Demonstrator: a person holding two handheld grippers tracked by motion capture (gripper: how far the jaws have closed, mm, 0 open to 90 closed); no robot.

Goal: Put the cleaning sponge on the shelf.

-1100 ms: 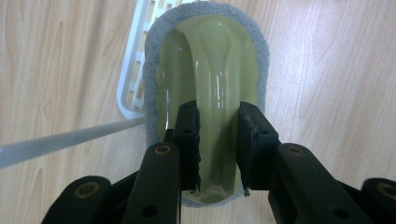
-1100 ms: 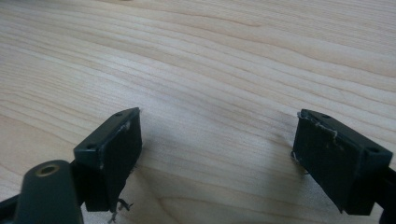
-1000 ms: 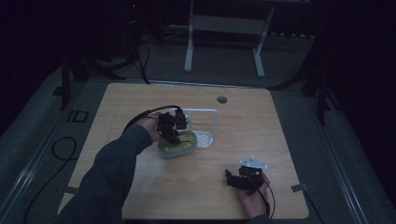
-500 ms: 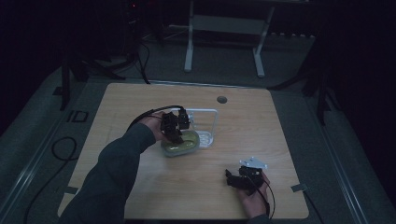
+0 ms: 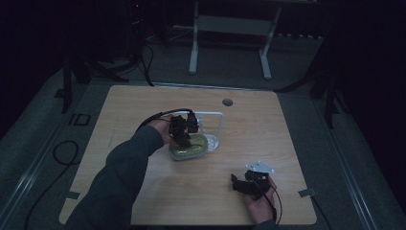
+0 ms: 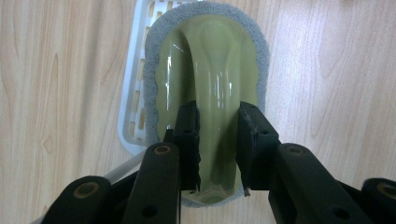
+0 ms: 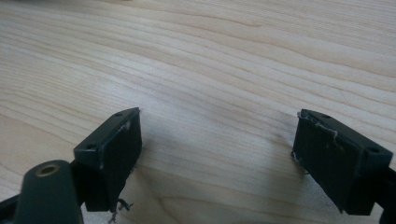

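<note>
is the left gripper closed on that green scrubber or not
Closed on it. The left gripper has both pads pressed against the raised handle of the green scrubber.

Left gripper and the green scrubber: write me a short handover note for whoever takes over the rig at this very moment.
Left gripper: jaws closed on the raised handle of the green scrubber, pointing down at it.
Right gripper: open, holding nothing, over bare table near the front right.
Scrubber: grey pad underneath, lying partly over the white slotted tray at mid-table.
Done: the scrubber is gripped.
Left: probably lift it and carry it to wherever it goes; the destination is unclear.
</note>
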